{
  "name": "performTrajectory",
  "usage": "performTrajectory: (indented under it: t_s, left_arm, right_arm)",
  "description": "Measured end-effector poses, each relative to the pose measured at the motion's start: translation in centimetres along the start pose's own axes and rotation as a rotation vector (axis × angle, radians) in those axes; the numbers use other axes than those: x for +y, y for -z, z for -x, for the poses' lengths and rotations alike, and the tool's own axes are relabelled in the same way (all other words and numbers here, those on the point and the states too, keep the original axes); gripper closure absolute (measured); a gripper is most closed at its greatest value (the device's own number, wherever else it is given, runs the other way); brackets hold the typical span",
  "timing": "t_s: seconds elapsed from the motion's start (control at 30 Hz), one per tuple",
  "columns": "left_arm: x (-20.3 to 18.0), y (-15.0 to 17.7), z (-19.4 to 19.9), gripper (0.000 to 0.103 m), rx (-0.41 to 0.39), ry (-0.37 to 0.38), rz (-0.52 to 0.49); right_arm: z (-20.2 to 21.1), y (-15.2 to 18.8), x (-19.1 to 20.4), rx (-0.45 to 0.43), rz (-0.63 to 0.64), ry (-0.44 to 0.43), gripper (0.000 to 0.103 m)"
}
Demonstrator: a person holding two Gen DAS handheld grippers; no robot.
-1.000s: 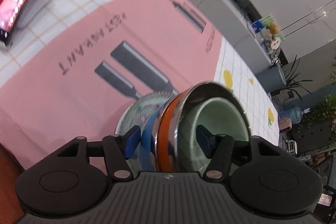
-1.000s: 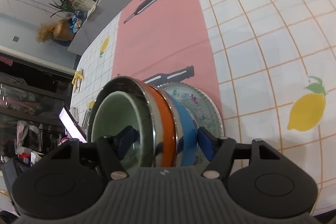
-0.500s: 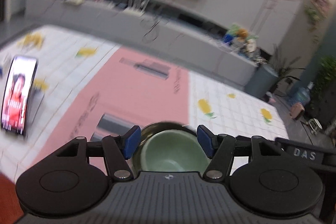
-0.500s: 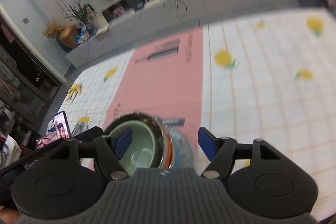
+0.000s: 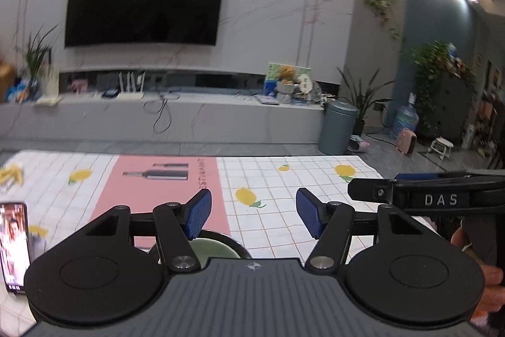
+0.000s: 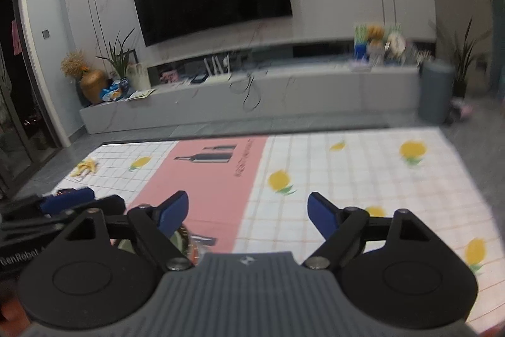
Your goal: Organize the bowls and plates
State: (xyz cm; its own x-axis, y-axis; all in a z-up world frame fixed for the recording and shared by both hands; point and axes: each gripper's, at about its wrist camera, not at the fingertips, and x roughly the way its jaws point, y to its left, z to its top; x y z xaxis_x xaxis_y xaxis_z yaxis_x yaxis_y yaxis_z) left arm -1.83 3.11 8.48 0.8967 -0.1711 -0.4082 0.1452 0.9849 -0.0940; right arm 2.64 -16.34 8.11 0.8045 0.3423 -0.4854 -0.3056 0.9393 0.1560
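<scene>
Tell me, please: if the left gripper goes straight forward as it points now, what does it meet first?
Probably nothing nearby. The open left gripper points above the lemon-print tablecloth toward the grey TV bench; depth is unclear.

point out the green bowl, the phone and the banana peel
green bowl [image 5: 214, 248]: left wrist view, on its pale green inside, just past the gripper body.
phone [image 5: 12, 242]: left wrist view, on its lit screen at the left edge.
banana peel [image 6: 86, 167]: right wrist view, on the yellow skin.
</scene>
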Motion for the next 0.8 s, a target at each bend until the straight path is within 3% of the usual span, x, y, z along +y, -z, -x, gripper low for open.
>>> performTrajectory:
  t_s: [0.1,0.23,0.5,0.8]
  left_arm:
    - [-1.3,0.8,0.3,0.028,0.007,-0.006,-0.074]
    - [-2.9,2.8,0.4,0.021,0.025,-0.079,-0.143]
    - [-1.2,6.8,-0.9,0.02,0.151,-0.095,0.032]
    - [0.3,9.3,-2.1,0.019,0.264,-0.148,0.077]
  right_arm:
    - [1.2,1.4,-0.4,-0.02,0.026,0.021,0.015]
    - [2.4,4.1,-0.9,-0.049,0.0,0.069,0.014]
    - [2.7,8.7,-1.8,0.008,-0.087,0.175,0.014]
    - [1.0,11.1,-0.7,0.095,-0.043,0.191,0.014]
